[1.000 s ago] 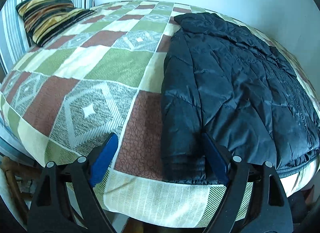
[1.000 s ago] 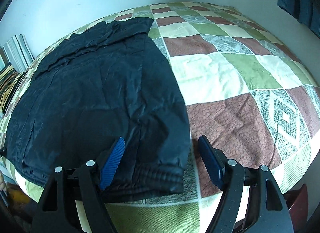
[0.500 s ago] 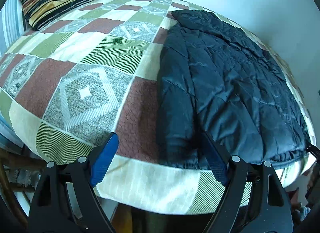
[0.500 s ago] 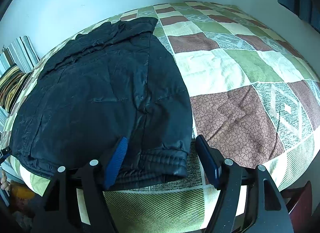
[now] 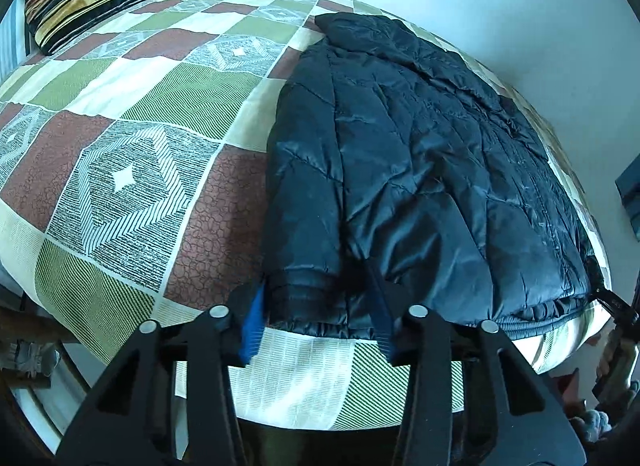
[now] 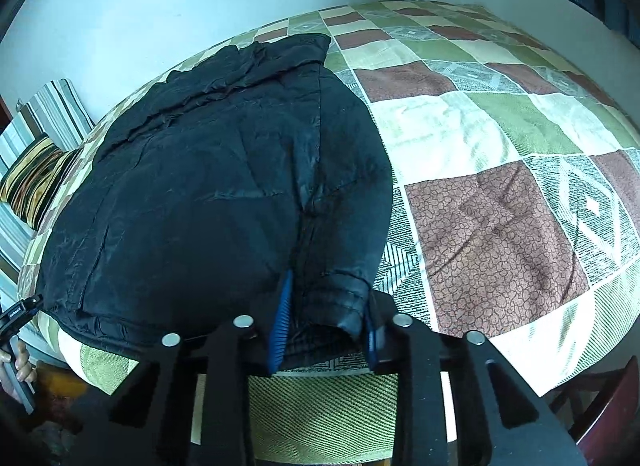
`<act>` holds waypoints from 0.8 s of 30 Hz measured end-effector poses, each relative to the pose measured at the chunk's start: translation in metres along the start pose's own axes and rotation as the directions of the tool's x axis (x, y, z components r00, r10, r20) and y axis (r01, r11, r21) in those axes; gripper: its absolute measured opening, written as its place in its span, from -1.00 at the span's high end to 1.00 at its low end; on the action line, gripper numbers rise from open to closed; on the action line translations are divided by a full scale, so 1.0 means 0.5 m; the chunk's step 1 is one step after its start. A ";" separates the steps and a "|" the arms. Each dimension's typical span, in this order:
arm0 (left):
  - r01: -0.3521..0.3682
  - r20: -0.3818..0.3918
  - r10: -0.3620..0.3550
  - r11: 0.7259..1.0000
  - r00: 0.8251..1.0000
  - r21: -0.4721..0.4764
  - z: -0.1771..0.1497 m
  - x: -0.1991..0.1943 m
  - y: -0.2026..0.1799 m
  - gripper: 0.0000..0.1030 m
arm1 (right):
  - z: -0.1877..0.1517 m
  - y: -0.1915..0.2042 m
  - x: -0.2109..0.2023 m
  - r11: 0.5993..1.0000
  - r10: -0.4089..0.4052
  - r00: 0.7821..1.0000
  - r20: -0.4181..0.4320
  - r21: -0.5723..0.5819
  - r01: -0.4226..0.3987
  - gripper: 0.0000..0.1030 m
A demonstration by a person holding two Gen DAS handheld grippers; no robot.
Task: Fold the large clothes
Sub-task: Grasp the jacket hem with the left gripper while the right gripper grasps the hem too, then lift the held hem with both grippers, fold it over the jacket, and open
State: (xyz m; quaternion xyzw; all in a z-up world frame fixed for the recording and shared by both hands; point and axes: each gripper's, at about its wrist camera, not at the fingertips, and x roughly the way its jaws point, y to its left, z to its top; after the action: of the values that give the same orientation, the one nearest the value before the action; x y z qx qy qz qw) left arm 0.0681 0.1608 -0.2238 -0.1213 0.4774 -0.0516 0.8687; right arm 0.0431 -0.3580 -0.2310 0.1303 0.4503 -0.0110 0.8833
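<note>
- the left gripper has its jaws closing on the near left corner of the jacket, a sleeve cuff bunched between the blue pads.
- the right gripper is closing its jaws on the near right corner, hem fabric pinched between them.
- the jacket lies flat on the bed, its long axis running away from both grippers, collar farthest, so the fold likely goes forward.

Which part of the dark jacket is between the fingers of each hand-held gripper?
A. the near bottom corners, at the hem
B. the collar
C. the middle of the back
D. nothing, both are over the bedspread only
A: the left hand-held gripper and the right hand-held gripper are each closing on a hem corner of the jacket at the near bed edge.
</note>
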 end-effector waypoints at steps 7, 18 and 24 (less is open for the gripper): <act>-0.017 0.034 0.016 1.000 0.999 0.026 0.001 -0.021 -0.022 0.78 | -0.002 0.009 -0.014 1.000 -0.003 0.999 0.032 0.001 0.002 0.74; 0.016 0.268 -0.015 1.000 0.963 -0.003 0.089 -0.180 -0.072 0.84 | 0.070 0.038 -0.121 0.997 0.078 0.977 0.198 0.010 -0.082 0.81; 0.042 0.347 -0.029 0.999 0.938 -0.030 0.147 -0.245 -0.095 0.85 | 0.135 0.057 -0.176 0.989 0.143 0.951 0.274 -0.005 -0.147 0.82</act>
State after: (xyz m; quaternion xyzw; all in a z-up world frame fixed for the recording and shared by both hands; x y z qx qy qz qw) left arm 0.0651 0.1520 -0.0736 -0.1530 0.3159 -0.0364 0.9357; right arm 0.0482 -0.3555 -0.1166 0.1673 0.3129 0.0325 0.9344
